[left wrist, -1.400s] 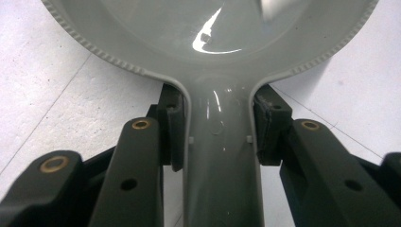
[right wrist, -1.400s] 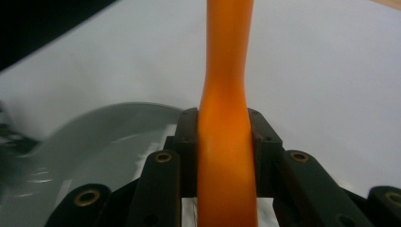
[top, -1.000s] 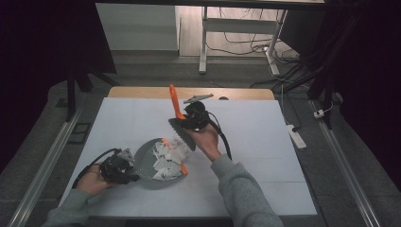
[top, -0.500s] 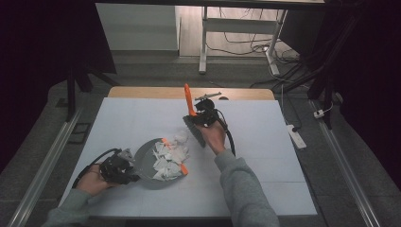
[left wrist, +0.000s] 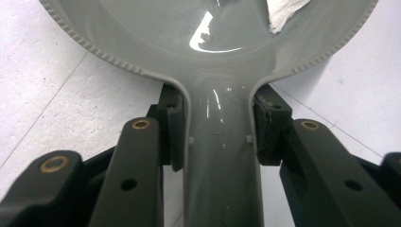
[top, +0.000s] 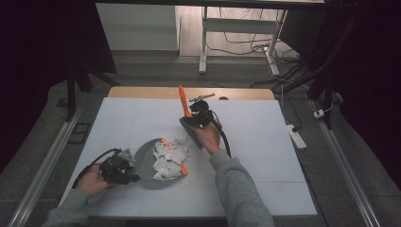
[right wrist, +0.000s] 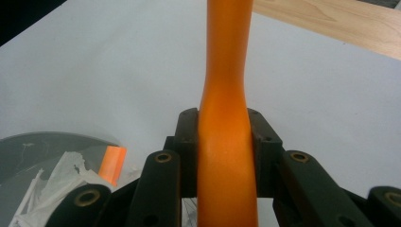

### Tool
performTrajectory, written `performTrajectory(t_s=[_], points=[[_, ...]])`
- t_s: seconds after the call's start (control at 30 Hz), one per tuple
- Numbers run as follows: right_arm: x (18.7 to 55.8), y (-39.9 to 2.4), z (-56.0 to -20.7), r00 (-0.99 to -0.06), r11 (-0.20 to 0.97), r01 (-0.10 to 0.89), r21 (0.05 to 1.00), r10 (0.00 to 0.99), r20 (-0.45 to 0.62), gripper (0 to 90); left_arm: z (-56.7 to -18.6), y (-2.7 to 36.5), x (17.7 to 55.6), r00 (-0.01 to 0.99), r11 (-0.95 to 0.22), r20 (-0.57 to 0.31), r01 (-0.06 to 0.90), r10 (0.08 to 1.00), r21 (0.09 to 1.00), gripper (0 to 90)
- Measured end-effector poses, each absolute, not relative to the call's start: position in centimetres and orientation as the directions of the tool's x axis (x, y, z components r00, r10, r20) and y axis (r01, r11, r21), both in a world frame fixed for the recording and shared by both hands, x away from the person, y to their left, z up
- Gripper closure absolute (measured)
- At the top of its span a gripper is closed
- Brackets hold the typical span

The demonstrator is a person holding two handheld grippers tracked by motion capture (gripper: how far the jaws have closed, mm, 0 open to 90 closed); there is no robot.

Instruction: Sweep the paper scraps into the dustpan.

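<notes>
A round grey dustpan (top: 145, 160) lies at the table's front left, with white paper scraps (top: 168, 155) piled on its right half. My left gripper (top: 128, 173) is shut on the dustpan's handle (left wrist: 220, 161), jaws pressed against both sides below the ribbed rim (left wrist: 118, 66). My right gripper (top: 196, 117) is behind the pan and shut on an orange handle (top: 183, 100) that points up and away; a dark head (top: 190, 133) hangs below the hand. In the right gripper view the orange handle (right wrist: 226, 85) runs up between the jaws, with the dustpan (right wrist: 33, 146) and scraps (right wrist: 52, 189) at lower left.
Small orange pieces (top: 183, 169) lie at the edge of the scrap pile. The white table top (top: 265, 156) ends in a wooden strip (top: 142, 92) at the far side. A power strip (top: 296, 135) lies on the floor to the right, and a table frame (top: 203, 42) stands behind.
My right gripper has carried the orange handle right and back, away from the pan, and the handle has tilted. The left gripper and dustpan have stayed put.
</notes>
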State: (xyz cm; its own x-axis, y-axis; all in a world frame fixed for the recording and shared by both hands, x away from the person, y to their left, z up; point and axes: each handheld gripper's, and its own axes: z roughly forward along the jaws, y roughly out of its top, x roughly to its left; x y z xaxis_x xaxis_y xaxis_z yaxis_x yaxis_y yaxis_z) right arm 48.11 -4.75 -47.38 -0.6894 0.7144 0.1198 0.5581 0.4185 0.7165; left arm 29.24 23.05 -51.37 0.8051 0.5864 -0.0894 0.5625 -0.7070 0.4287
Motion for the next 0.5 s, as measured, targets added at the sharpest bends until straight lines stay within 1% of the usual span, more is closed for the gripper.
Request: performTrajectory(t_s=[0.23, 0.5], points=[[47.5, -3.1, -47.6, -0.717, 0.447, 0.549, 0.706, 0.686, 0.123, 69.8, -51.4, 23.0, 29.2, 0.805, -0.707, -0.089, 0.563, 0.587, 0.429, 61.8], [45.7, -0.9, -48.0, -0.773, 0.482, 0.522, 0.704, 0.617, 0.15, 69.8, -51.5, 23.1, 29.3, 0.805, -0.707, -0.09, 0.564, 0.587, 0.427, 61.8]])
